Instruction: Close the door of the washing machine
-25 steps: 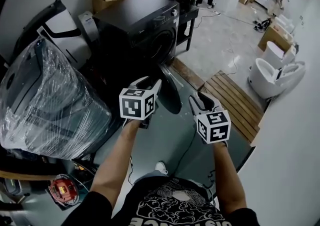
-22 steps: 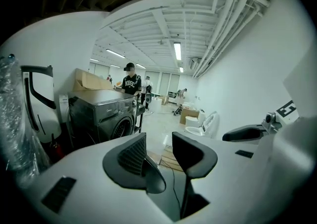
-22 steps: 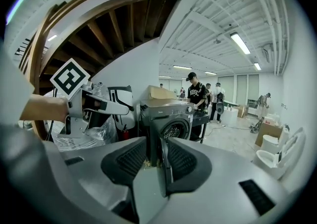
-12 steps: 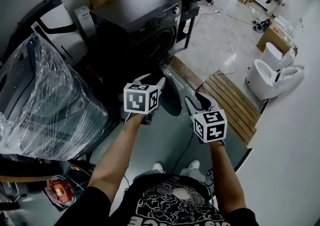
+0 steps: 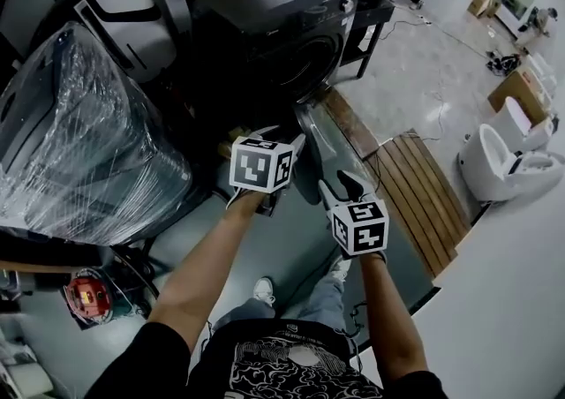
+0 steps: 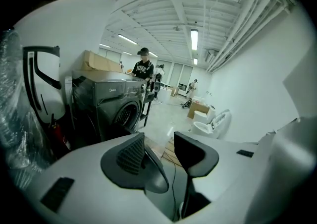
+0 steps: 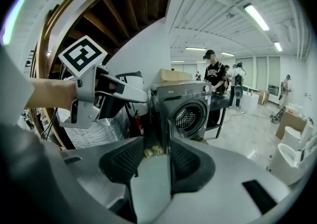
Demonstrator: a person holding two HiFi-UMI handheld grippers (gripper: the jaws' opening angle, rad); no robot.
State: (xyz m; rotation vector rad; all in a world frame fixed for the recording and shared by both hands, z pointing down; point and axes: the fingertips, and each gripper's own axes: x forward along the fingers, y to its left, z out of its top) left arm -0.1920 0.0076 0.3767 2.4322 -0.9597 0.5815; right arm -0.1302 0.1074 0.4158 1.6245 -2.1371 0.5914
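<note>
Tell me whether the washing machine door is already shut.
No, the door stands swung out from the washing machine, and the right gripper view shows the drum uncovered.

Left forearm (image 5: 199, 278) and right forearm (image 5: 384, 313) reach from bottom edge to frame centre. Left claw (image 5: 284, 139) sits up-left of right claw (image 5: 334, 185), both pitched down. Jaws on both apart, just been opening, pads pressing nothing.
</note>
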